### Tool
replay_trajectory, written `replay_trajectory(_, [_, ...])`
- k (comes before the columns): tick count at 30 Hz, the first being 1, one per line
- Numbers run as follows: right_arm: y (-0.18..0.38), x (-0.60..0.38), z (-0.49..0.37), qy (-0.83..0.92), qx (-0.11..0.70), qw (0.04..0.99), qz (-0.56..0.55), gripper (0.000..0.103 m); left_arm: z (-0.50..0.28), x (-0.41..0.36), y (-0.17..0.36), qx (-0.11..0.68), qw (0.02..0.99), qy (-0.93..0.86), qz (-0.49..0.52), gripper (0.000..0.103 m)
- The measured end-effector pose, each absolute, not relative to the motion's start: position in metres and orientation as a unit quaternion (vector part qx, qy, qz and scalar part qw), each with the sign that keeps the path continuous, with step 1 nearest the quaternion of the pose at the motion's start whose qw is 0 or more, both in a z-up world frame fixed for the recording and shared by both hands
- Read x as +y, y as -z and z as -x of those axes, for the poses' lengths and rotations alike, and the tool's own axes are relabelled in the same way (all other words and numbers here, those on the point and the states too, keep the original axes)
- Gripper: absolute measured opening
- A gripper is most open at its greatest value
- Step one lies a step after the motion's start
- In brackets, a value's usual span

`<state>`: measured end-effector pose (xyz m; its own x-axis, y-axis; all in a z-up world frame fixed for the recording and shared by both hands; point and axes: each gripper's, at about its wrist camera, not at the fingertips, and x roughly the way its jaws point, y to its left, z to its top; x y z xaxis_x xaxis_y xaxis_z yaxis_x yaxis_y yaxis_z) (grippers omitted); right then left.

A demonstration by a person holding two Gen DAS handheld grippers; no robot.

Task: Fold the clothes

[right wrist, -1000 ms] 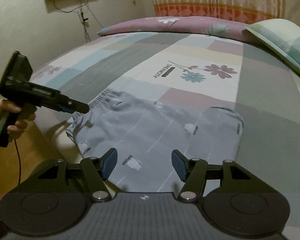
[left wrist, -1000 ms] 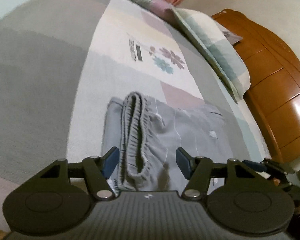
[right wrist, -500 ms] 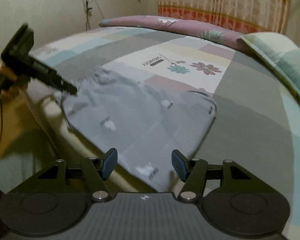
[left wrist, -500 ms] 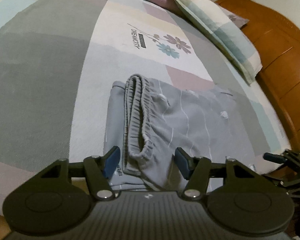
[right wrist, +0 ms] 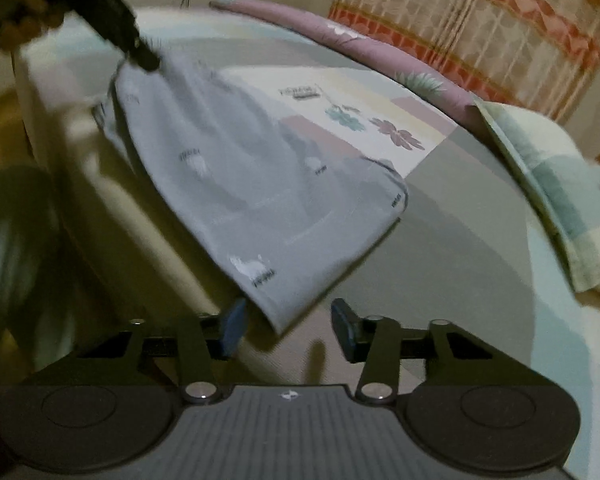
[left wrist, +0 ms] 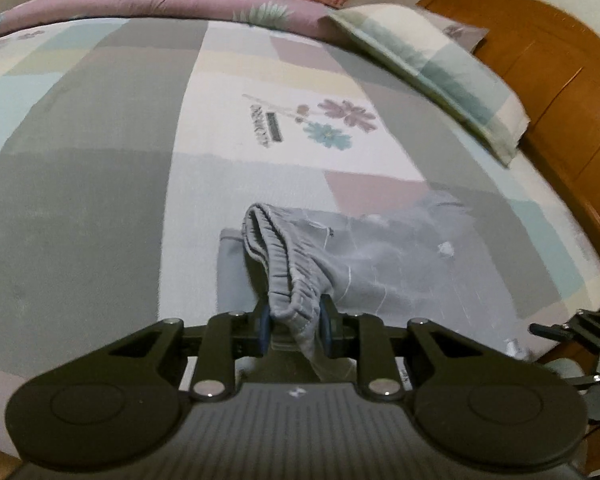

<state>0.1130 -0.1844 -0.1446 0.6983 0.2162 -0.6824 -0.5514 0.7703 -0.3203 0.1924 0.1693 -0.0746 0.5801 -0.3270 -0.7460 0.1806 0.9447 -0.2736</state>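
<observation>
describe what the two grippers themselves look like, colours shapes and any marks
Both match: the left gripper and right gripper have black angular linkage arms with silver pivot screws, blue pads on the fingertips, two round black discs at the base, and a ribbed dark grey body bearing a small white logo. From the right wrist view, the left gripper appears as a long black bar.

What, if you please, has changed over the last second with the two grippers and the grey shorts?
The left gripper has closed onto the waistband of the shorts and lifted that end off the bed. The right gripper has moved to the hem corner; its jaws are closing around it, not yet pinching. The shorts' middle, the bed and the pillow stayed put.
</observation>
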Motion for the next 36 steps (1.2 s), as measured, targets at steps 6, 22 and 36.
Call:
replay_trajectory(6, [0.152, -0.175, -0.108, -0.209, 0.306, 0.879, 0.301, 0.042, -0.197, 0.179, 0.093, 0.46, 0.863, 0.146, 0.148, 0.027])
replay_trajectory(22, [0.14, -0.173, -0.109, -0.212, 0.306, 0.883, 0.285, 0.042, -0.17, 0.212, 0.115, 0.477, 0.8, 0.139, 0.337, 0.051])
replay_trajectory(36, [0.115, -0.014, -0.123, -0.368, 0.204, 0.842, 0.337, 0.042, -0.172, 0.222, 0.108, 0.458, 0.813, 0.128, 0.335, 0.06])
